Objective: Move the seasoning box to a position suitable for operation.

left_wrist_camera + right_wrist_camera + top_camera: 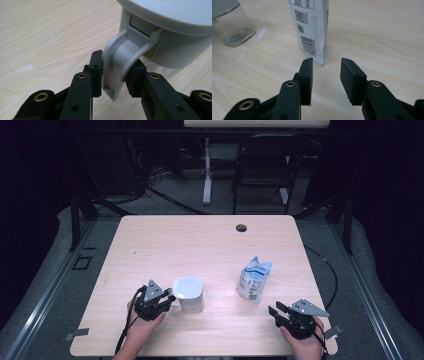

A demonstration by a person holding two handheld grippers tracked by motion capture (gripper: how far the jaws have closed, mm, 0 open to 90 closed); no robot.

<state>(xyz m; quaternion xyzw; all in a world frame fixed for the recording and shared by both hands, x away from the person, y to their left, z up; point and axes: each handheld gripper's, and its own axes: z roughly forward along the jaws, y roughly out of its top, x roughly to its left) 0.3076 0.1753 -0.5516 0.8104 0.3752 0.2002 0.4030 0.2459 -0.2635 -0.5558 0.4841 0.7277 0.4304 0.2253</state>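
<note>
While my left gripper [113,75] clamps the grey plastic handle [120,62] of the white-lidded glass jar [188,294] near the worktop's front edge, my right gripper [325,75] rests with jaws apart, facing the white printed pouch [254,279] standing toward the right edge.

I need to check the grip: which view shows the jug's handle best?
The left gripper view: the handle stands close up between the left gripper's pads, which press on it. The high view shows the jug with that gripper beside it; the right gripper view, its glass base.
</note>
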